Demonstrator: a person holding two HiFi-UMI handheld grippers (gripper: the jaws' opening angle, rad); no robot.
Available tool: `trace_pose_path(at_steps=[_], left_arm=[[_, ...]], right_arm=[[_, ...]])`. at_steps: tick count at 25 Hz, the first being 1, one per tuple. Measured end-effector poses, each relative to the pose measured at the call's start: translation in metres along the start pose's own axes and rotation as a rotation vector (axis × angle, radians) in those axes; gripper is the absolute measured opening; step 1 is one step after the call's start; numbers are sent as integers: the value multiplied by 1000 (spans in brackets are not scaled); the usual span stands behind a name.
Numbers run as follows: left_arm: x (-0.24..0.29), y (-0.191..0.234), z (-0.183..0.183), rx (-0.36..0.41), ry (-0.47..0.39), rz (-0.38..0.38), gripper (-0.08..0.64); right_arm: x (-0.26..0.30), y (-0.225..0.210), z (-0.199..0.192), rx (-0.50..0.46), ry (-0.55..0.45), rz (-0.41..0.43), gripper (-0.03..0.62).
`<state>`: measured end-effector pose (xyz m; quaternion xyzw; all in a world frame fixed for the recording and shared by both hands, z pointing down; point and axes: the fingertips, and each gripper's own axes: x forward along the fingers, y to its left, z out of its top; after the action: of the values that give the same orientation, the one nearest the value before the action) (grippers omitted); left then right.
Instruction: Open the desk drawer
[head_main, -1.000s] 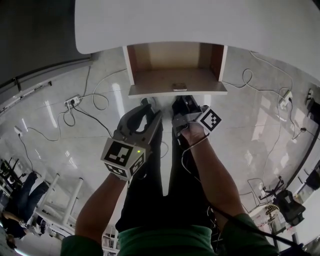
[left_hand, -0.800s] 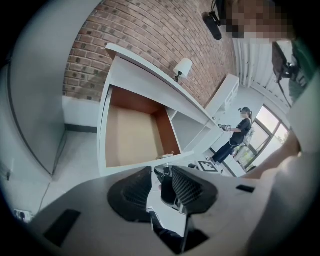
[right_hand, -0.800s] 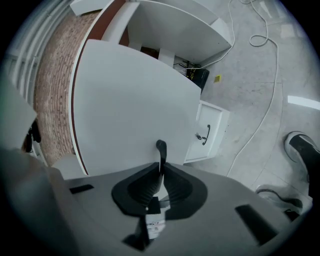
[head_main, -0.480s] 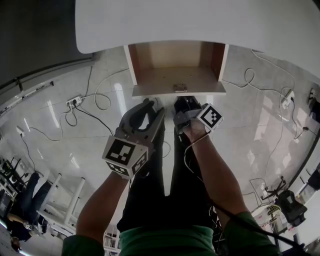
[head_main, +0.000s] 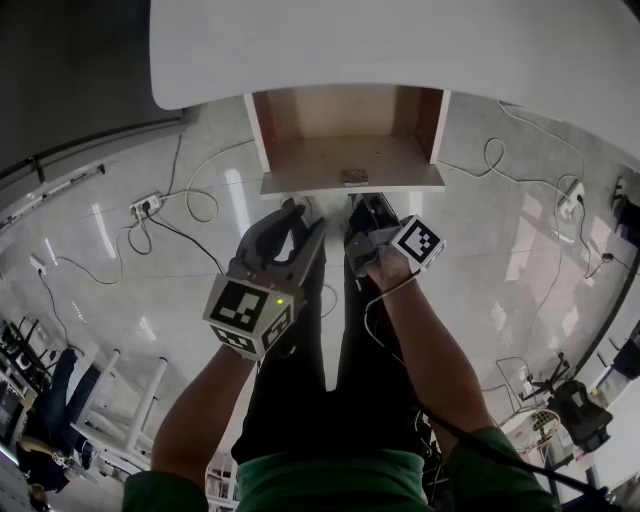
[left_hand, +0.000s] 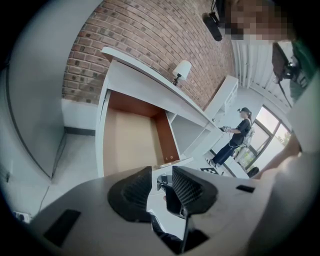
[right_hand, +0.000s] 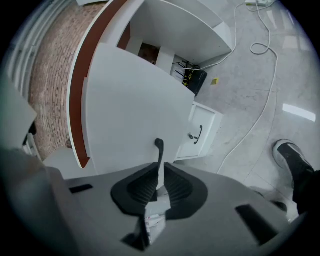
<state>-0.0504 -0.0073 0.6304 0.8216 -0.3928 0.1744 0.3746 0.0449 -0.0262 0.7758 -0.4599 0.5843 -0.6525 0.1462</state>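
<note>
The desk drawer (head_main: 320, 155) stands pulled out from under the white desk top (head_main: 400, 40), and its wooden bottom is bare. A small handle (head_main: 354, 177) sits on its front edge. My right gripper (head_main: 363, 212) is just below that handle. In the right gripper view the thin black handle (right_hand: 159, 155) on the white drawer front (right_hand: 130, 110) runs between the pads of the right gripper (right_hand: 160, 187). These jaws have just been opening, and a slit of light shows beside the handle. My left gripper (head_main: 305, 222) hangs open to the left with nothing in it (left_hand: 161, 187).
The person's dark-trousered legs (head_main: 330, 330) fill the floor below the drawer. Cables and a power strip (head_main: 145, 205) lie at the left, more cable (head_main: 500, 165) at the right. A small white cabinet (right_hand: 200, 135) and a shoe (right_hand: 295, 165) are beyond. A person (left_hand: 239, 132) stands far off.
Almost nothing has shifted in the head view. The drawer stays pulled out and both grippers keep their places below it.
</note>
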Motion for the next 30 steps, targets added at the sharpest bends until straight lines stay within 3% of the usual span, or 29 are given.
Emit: trace_pose_path(at_steps=[5,11,17,23,26,30], left_arm=[[-2,-4,19,15,-25,5,121],[-23,-23,77,37,-99,29,121],[-60,-45,153,88,-164,88,121],[-91,-55,257,162,-306,132,109],[-128,-64,319,181,-422,162,100],[-185,-86,387,221,-574,206,86]], right_arm=[[-31,-3,-3,17,24,-39,29],[-75,51,20,-131,58,-73,3],[-102,173,79,-340,11,-15,3],[-82,311,143,-480,-79,134,3],[-86,392,157,-636,-101,223,3],[-108,485,164,-919,-136,302,3]])
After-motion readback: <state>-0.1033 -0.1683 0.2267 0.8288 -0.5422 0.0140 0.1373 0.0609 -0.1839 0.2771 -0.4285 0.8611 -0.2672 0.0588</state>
